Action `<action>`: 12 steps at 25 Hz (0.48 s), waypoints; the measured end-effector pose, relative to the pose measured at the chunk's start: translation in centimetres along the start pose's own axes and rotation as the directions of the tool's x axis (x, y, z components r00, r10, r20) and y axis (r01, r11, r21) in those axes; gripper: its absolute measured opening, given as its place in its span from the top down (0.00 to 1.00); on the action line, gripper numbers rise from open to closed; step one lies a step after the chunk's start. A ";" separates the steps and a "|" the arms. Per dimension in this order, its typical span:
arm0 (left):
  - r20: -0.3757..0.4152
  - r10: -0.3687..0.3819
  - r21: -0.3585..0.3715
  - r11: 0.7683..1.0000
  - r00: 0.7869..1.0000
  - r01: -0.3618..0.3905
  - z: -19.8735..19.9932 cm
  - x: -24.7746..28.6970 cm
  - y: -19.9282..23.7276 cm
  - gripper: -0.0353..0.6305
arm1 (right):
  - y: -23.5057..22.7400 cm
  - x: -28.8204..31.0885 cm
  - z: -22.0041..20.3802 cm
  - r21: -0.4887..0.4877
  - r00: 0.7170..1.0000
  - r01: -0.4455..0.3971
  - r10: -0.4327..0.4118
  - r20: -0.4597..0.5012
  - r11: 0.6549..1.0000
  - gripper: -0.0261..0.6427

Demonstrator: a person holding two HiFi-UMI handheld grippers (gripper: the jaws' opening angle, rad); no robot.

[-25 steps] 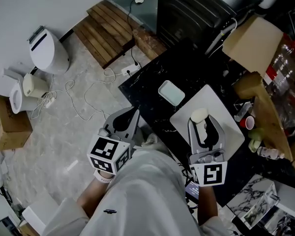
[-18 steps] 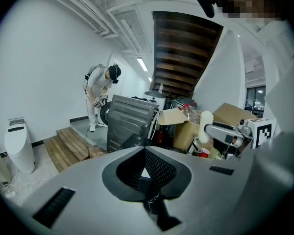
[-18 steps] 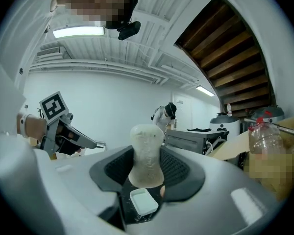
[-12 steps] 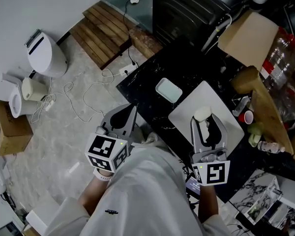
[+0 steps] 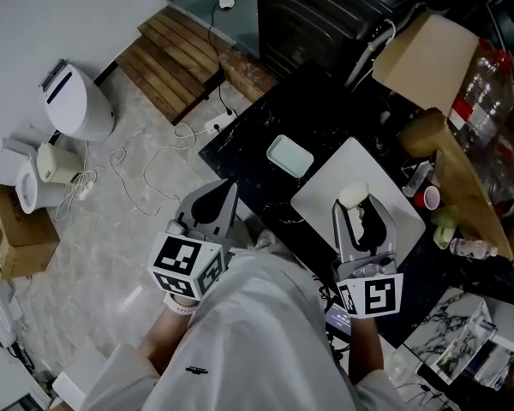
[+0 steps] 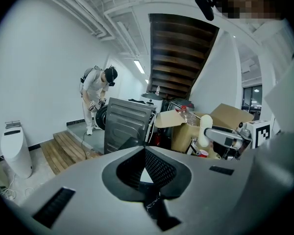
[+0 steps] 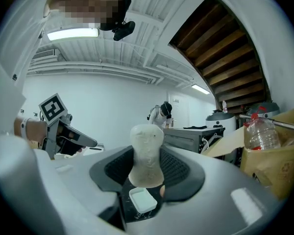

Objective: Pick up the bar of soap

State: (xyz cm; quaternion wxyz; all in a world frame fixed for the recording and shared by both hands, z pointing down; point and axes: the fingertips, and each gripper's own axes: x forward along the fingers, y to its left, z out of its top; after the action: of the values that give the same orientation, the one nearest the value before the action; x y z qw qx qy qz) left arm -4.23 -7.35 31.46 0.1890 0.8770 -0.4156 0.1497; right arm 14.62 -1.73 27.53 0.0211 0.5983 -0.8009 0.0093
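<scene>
While level, right tongs (image 5: 360, 213) on soap bar (image 5: 352, 194)

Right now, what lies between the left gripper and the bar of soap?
In the head view, only black tabletop and a white board corner lie between the left gripper and the bar of soap; the soap dish sits beyond.
</scene>
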 end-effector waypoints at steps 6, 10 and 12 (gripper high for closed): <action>-0.003 0.002 -0.002 1.000 1.000 -0.002 -0.4 0.3 -0.4 0.94 | -0.9 -0.7 -0.6 0.009 1.000 0.004 -0.004 -0.005 1.000 0.69; -0.014 -0.003 -0.003 1.000 1.000 0.003 -0.8 0.6 -0.9 0.94 | -1.3 -1.4 -0.9 0.018 1.000 0.008 -0.008 -0.010 1.000 0.69; -0.014 -0.007 -0.002 1.000 1.000 0.007 -0.7 0.8 -1.2 0.94 | -1.4 -1.7 -0.9 0.021 1.000 0.013 -0.012 -0.009 1.000 0.69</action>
State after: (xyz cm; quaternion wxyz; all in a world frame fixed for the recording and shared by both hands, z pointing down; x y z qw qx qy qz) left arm -2.86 -6.83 32.19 0.1932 0.8771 -0.4114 0.1551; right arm 16.49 -0.52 28.35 0.0183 0.6034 -0.7969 0.0205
